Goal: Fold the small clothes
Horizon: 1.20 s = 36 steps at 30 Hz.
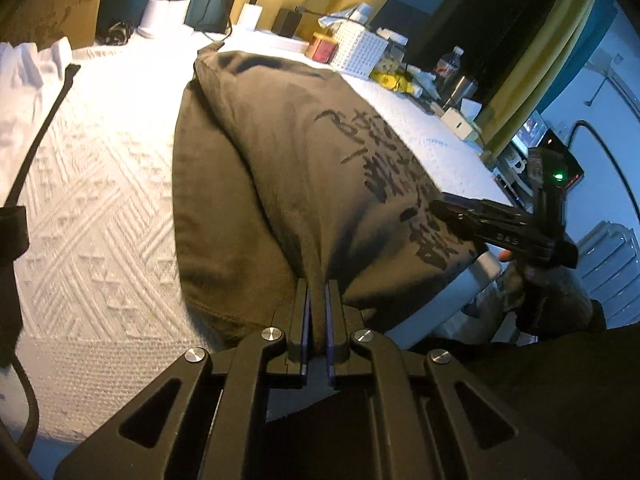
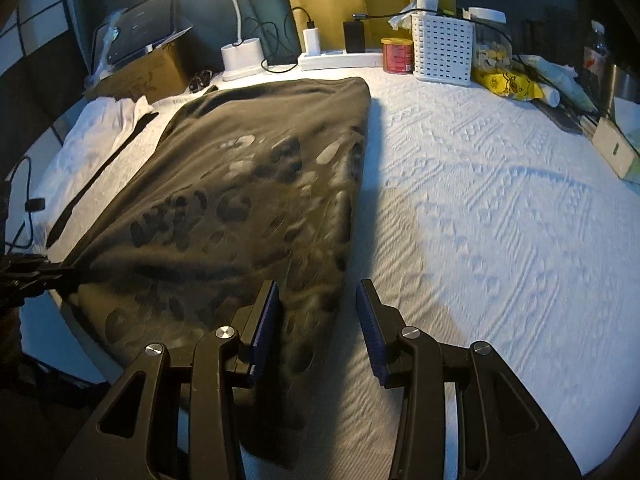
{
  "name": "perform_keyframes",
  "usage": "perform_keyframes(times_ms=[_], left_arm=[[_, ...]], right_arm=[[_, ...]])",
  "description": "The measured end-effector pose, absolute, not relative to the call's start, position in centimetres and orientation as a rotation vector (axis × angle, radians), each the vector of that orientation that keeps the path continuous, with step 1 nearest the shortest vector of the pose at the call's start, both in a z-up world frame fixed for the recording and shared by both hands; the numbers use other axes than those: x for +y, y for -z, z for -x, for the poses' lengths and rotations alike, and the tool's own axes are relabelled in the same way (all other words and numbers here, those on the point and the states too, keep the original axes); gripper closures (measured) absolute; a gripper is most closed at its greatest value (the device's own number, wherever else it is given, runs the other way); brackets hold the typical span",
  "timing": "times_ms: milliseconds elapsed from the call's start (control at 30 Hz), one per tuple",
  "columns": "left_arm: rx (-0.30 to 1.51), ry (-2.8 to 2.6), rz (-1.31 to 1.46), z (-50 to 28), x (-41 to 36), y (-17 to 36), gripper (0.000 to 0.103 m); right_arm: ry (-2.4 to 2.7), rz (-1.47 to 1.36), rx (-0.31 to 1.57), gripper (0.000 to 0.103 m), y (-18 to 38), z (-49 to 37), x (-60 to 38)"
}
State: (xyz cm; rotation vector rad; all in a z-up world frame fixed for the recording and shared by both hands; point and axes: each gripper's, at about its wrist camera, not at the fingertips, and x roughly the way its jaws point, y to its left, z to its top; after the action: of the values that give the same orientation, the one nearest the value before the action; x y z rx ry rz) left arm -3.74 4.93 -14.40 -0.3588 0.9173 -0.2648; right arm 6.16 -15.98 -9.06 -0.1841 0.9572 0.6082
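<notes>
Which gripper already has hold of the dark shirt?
The left gripper: its jaws are pinched shut on the dark shirt. The right gripper stands open over the shirt's right edge.

Shirt (image 2: 248,184) print is smearing with motion blur; left gripper (image 2: 36,276) is running off frame edge.
</notes>
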Motion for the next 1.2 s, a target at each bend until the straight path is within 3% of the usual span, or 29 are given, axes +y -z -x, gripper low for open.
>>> perform_keyframes(times_ms=[233,333,400,433,1200], left_arm=[[0.927,0.223,0.379,3.8,4.9,14.6,0.09],[0.92,0.193,0.355,3.9,4.9,14.0,0.059],[0.913,0.137,0.313,3.9,4.7,13.5,0.02],[0.908,0.093,0.291,3.8,4.7,13.1,0.017],[0.872,-0.029,0.266,-2.2,6.7,11.5,0.017]], right_arm=[[-0.583,0.2,0.932,0.06,9.1,-4.6,-15.8],[-0.579,0.195,0.928,0.06,9.1,-4.3,-15.9],[-0.58,0.191,0.93,0.06,9.1,-4.2,-15.9],[-0.582,0.186,0.931,0.06,9.1,-4.2,-15.9],[-0.591,0.123,0.924,0.06,8.0,-8.3,-16.3]])
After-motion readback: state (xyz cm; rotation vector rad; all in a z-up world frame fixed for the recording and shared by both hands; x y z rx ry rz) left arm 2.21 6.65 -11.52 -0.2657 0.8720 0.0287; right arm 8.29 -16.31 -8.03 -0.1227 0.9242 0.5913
